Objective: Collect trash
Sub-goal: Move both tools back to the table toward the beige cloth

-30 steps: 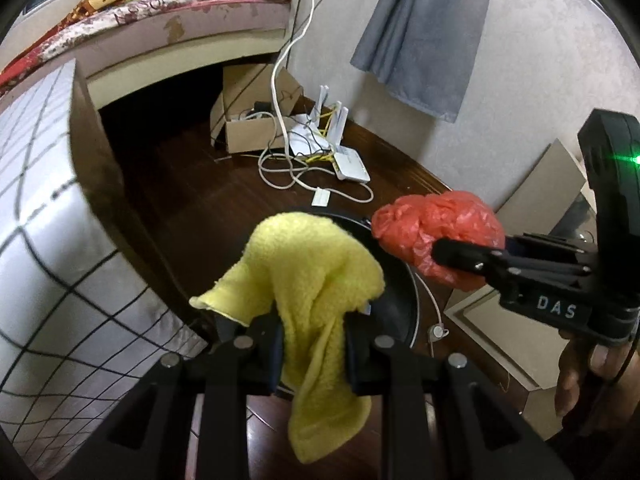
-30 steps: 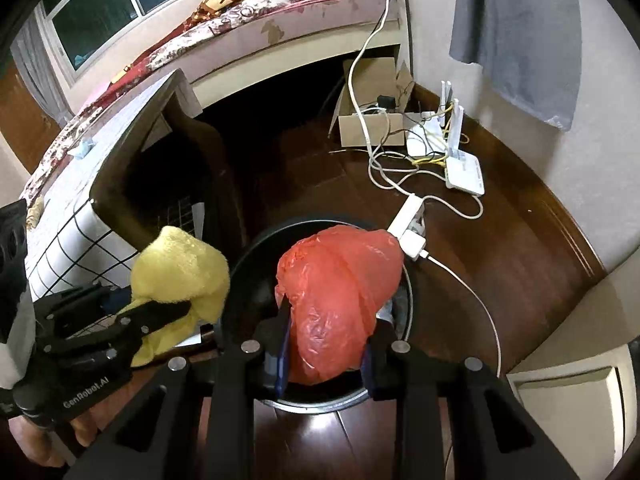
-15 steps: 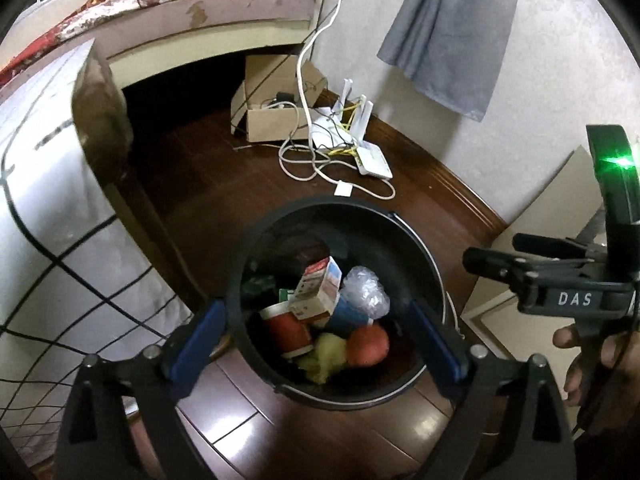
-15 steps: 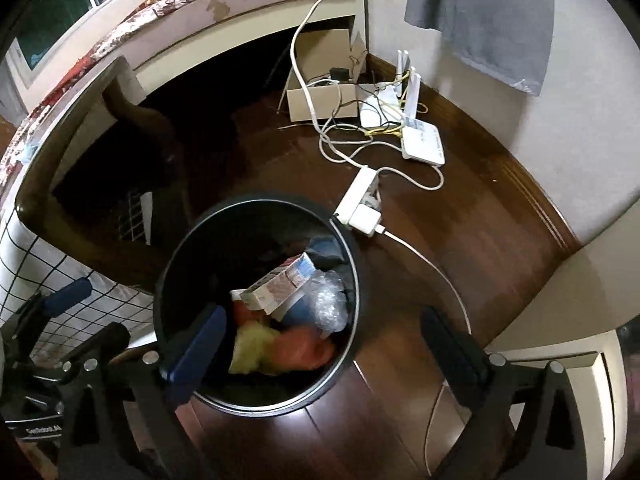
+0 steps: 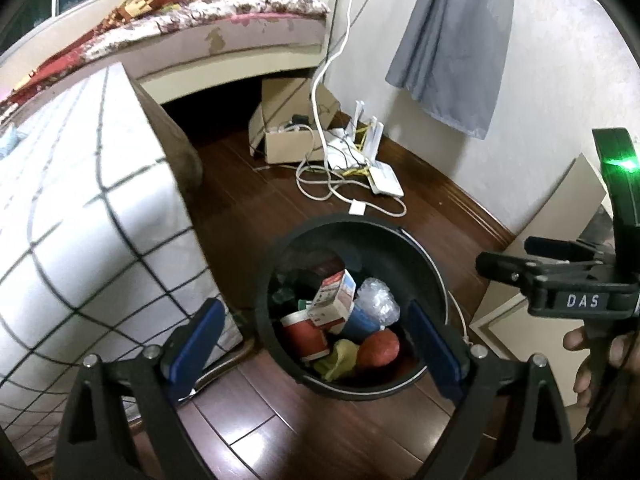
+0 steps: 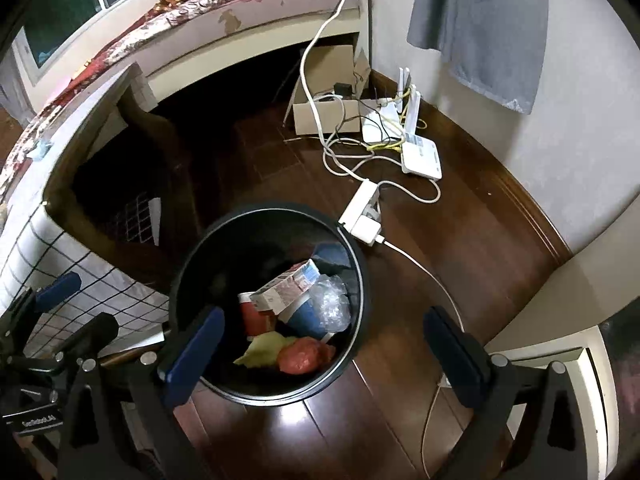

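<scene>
1. Reading "DAS" in white on the right hand-held gripper (image 5: 500,256), seen from the left wrist view; a green light glows on its body. The label on the left hand-held gripper (image 6: 76,304), seen from the right wrist view, is too small to read. Print on the carton (image 5: 334,298) in the bin cannot be made out.
2. Left hand-held gripper (image 5: 316,346): jaws spread wide, nothing between the pads. The bin (image 5: 430,276) shows between them, below.
3. Right hand-held gripper (image 6: 320,354): jaws spread wide, holding nothing. The bin (image 6: 192,264) lies below, toward its left finger.
4. Trash in bin: yellow cloth (image 6: 264,350), red bag (image 6: 304,356), carton, red cup (image 5: 302,334), blue cup (image 5: 362,326), clear plastic wrap (image 6: 330,304). Cloth and bag lie side by side at the near wall, touching.
5. Surface: dark wood floor (image 6: 460,240).
6. Room: bed (image 5: 224,12) with floral cover; grid-pattern bench (image 5: 88,208) beside the bin; cardboard box (image 6: 324,120); white routers (image 6: 420,156) and cables; power strip (image 6: 360,208); grey cloth (image 5: 452,40) hanging on the pale wall.
</scene>
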Motion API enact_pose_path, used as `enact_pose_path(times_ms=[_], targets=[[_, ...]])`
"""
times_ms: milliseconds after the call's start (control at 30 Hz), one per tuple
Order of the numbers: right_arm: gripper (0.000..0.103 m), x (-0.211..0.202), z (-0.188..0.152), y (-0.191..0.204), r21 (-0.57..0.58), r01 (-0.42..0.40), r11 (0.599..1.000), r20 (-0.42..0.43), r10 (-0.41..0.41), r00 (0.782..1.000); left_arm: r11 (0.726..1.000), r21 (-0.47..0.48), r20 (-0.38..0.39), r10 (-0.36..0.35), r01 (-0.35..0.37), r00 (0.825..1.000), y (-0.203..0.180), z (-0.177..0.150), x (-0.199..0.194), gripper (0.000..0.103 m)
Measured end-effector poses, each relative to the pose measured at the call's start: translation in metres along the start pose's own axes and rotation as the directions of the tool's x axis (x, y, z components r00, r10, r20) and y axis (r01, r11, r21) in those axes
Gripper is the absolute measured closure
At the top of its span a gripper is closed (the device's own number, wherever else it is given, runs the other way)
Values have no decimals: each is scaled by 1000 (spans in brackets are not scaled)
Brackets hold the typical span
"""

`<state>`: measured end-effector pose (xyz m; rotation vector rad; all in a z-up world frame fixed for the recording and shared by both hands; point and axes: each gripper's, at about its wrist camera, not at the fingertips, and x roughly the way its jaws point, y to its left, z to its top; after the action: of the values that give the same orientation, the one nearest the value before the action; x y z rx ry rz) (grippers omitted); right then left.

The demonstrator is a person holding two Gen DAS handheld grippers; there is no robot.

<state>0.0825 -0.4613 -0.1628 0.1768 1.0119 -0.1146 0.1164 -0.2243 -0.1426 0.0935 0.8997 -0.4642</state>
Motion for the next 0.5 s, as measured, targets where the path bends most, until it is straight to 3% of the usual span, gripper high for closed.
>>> enact_pose_path(times_ms=[500], targets=[[2, -73, 6, 45, -84, -42, 996, 147, 54, 988, 998, -14, 146, 65, -64, 987, 18, 11, -73, 5]])
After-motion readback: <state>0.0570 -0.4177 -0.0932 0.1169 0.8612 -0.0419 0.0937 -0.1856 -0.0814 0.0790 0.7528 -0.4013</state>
